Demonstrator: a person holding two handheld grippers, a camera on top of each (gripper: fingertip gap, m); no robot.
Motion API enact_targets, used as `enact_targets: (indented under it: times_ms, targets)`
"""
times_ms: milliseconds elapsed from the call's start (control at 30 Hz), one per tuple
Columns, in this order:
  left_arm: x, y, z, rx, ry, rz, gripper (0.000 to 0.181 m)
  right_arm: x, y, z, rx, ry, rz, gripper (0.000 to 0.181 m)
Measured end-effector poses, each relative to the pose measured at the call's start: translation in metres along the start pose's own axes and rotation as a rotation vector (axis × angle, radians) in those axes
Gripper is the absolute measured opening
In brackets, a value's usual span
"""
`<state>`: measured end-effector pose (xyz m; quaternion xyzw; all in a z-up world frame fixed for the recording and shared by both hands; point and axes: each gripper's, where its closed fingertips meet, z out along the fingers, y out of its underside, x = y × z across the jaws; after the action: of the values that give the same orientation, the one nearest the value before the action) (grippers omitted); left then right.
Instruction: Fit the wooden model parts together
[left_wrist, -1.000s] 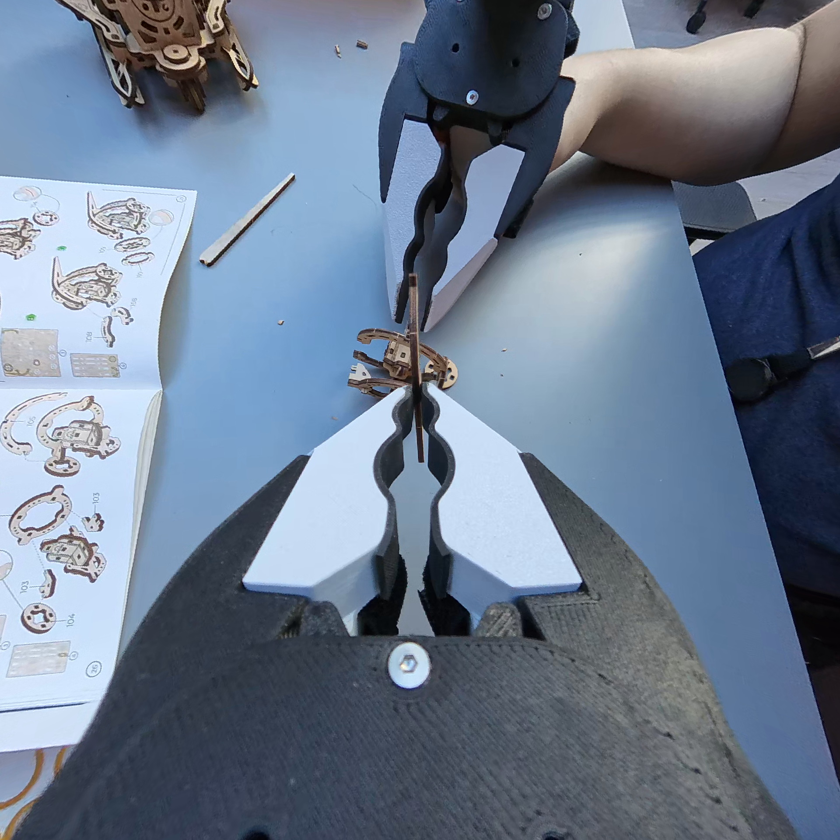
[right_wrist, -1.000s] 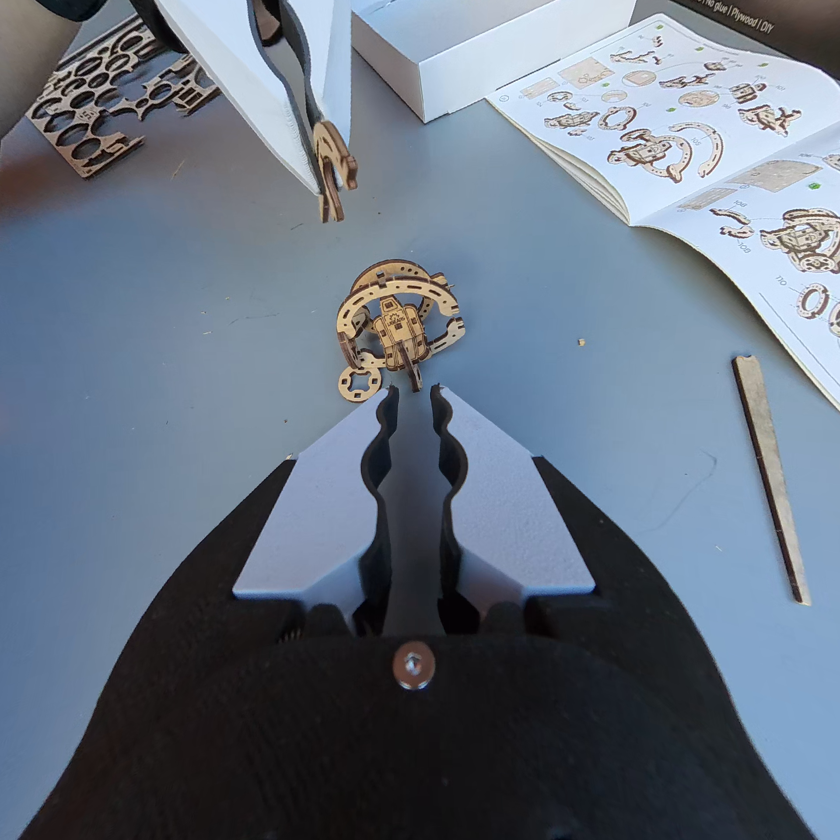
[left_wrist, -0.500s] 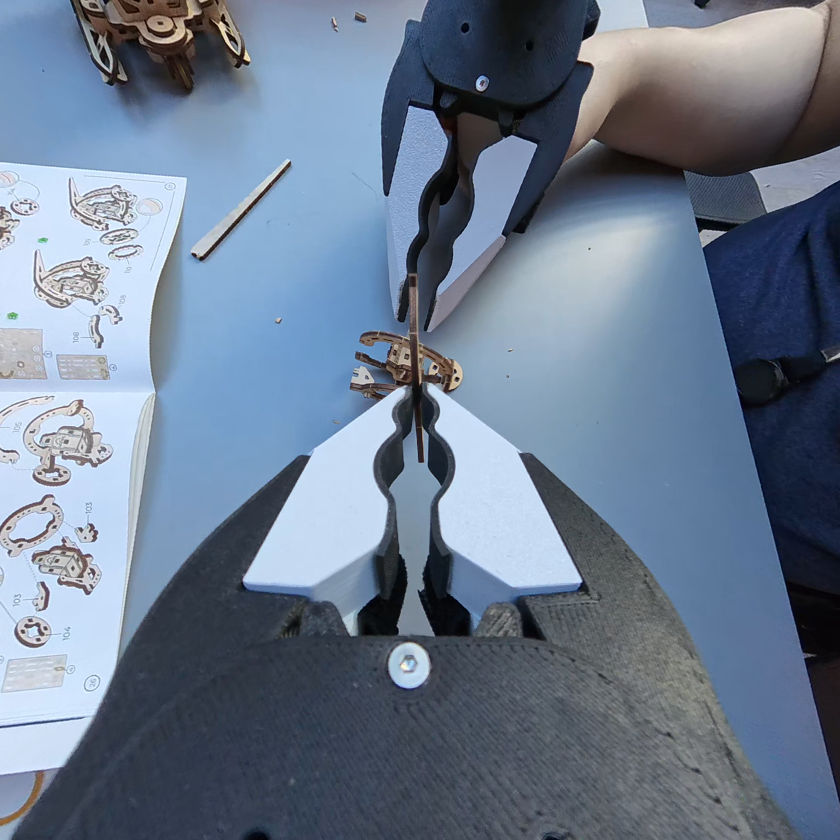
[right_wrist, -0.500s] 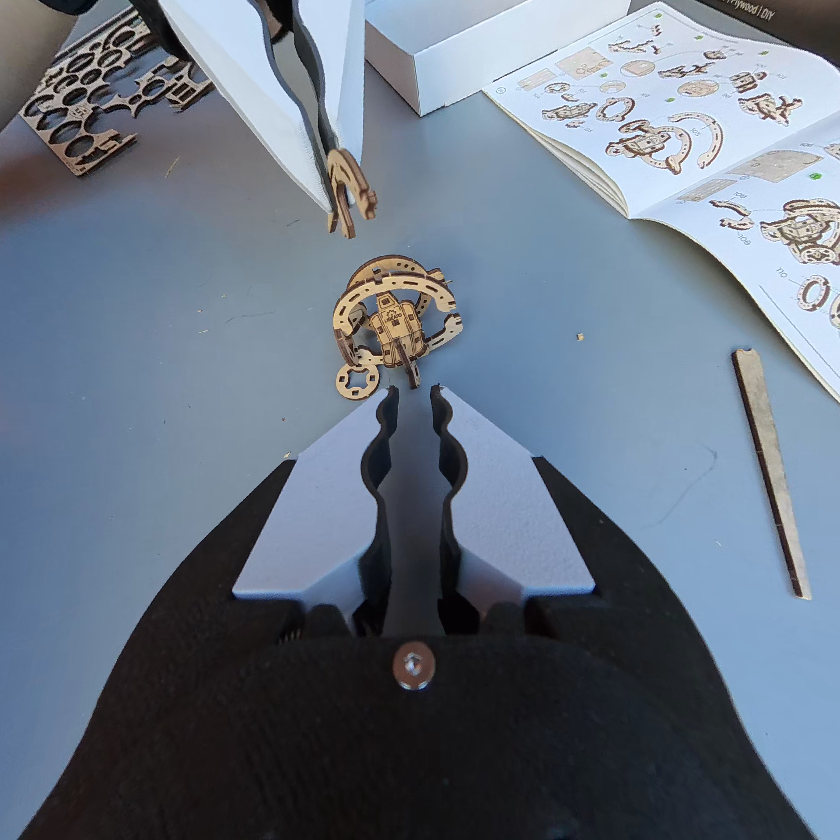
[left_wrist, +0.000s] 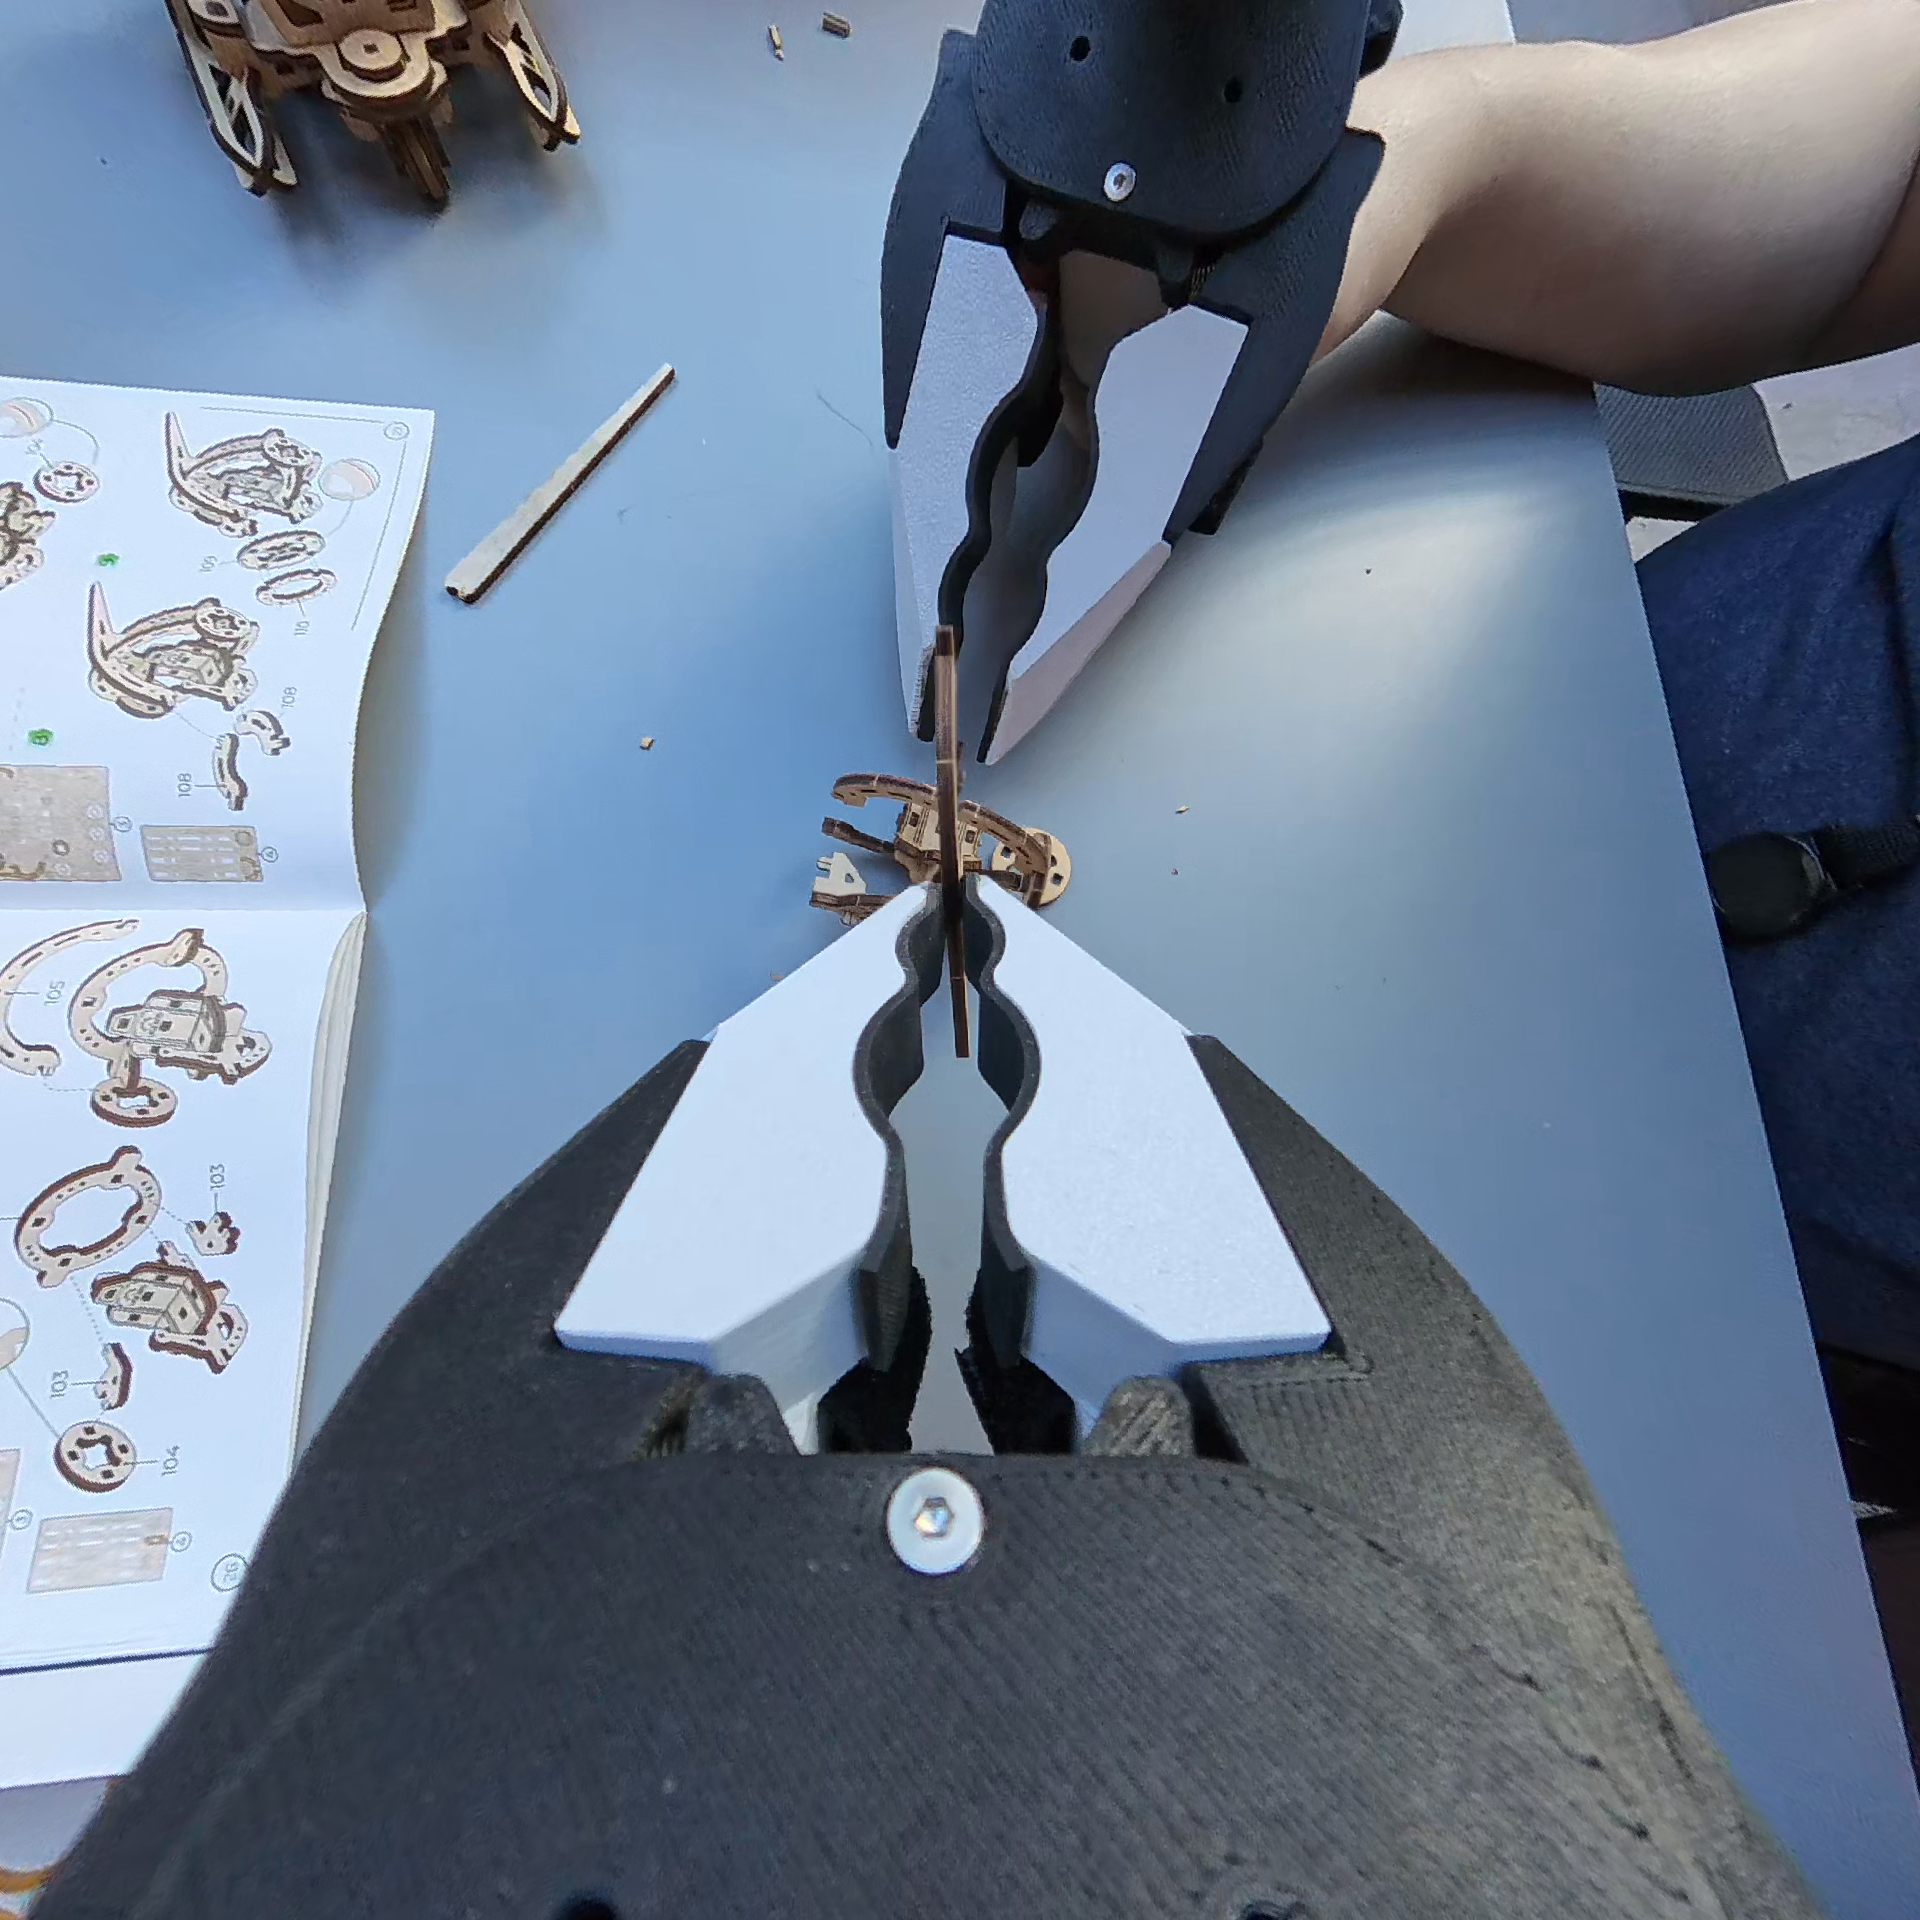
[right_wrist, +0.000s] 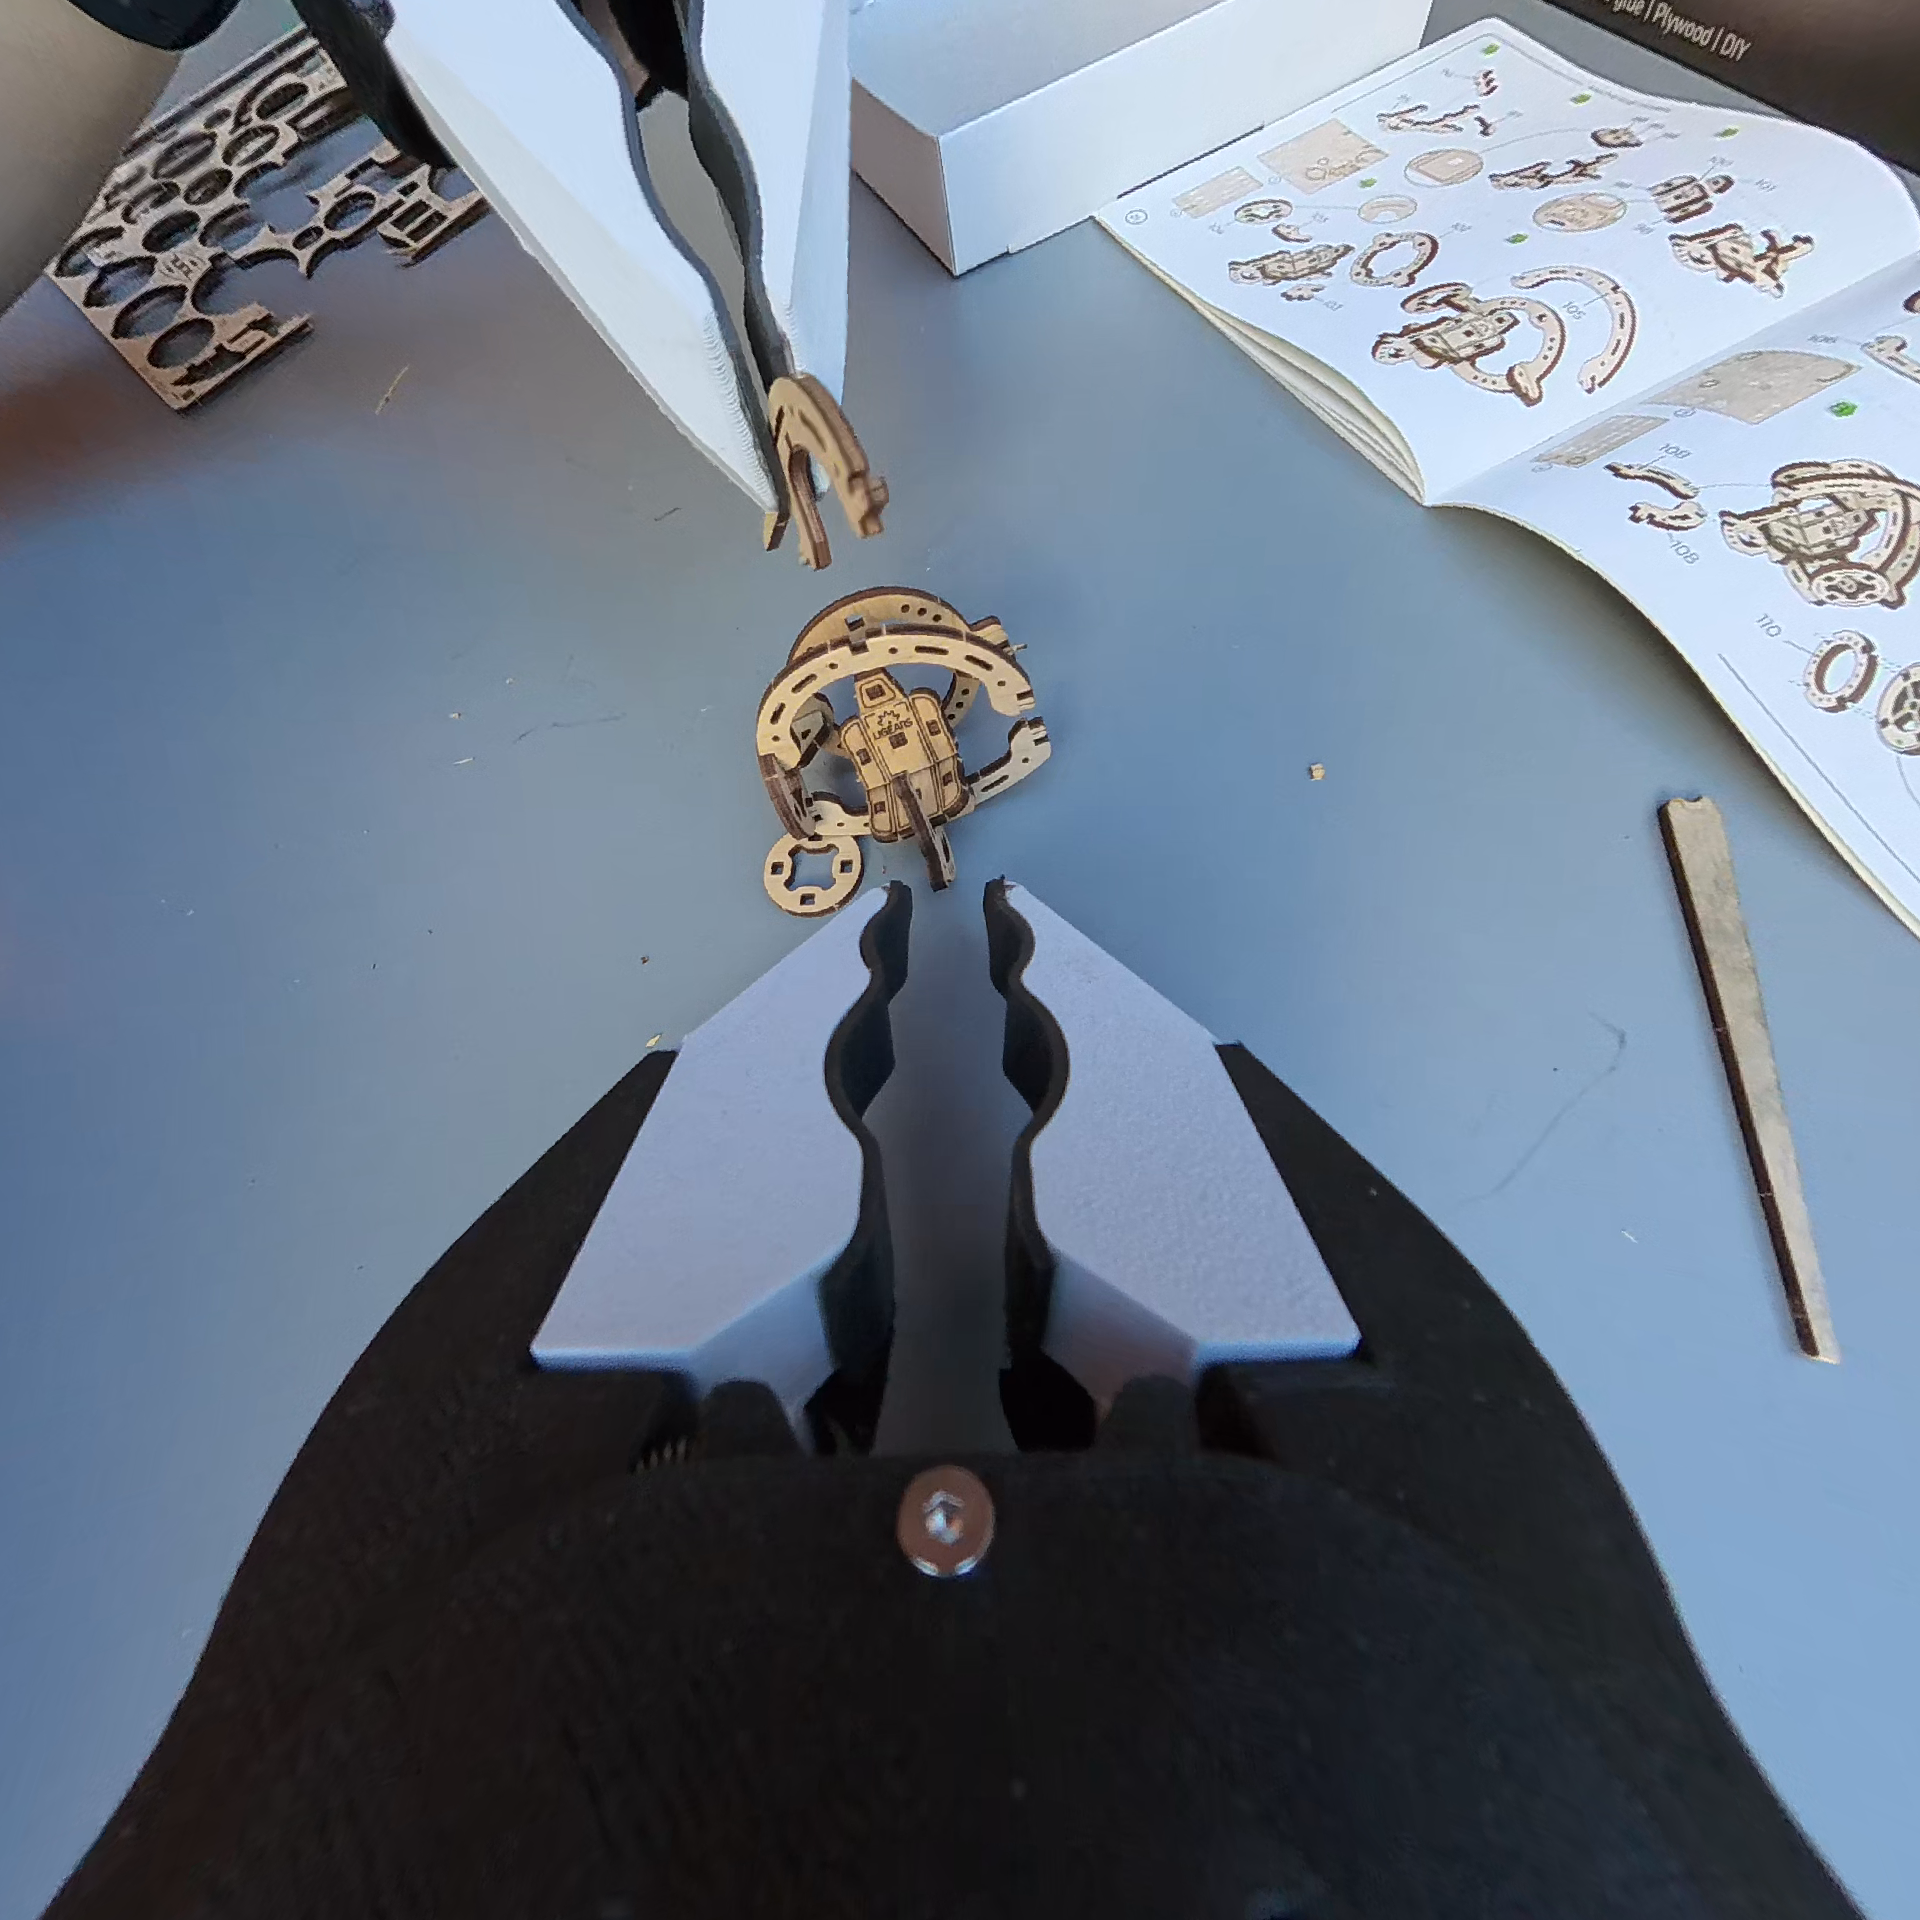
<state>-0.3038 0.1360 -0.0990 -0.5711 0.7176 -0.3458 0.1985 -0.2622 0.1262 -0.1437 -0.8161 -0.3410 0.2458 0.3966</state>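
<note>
The left tool (left_wrist: 951, 914) is pinching a thin curved wooden piece (right_wrist: 821, 468) edge-on and holding it in the air just above the small wooden assembly (right_wrist: 899, 743), which is sitting on the grey surface (right_wrist: 312, 831). The right tool (right_wrist: 945, 894) is resting with its tips spread, empty, just beside the assembly. An instruction booklet (right_wrist: 1558, 260) is lying open nearby.

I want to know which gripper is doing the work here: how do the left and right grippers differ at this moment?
The left gripper is shut on a curved wooden part, held off the table; the right gripper is open and empty. The left hangs over the small model from its far side, the right sits low just before it. Both point at the model.
</note>
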Motion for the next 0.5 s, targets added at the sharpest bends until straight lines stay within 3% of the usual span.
enact_targets:
  times_ms: [333,500]
  targets:
    - [0.0,-0.005,0.001,0.039,0.018,0.008,0.0,0.0,-0.005,-0.004,0.02,0.009,-0.015,0.014]
    - [-0.001,0.001,0.009,0.007,0.023,0.017,0.0,-0.005,-0.034,-0.024,0.151,-0.035,-0.014,0.017]
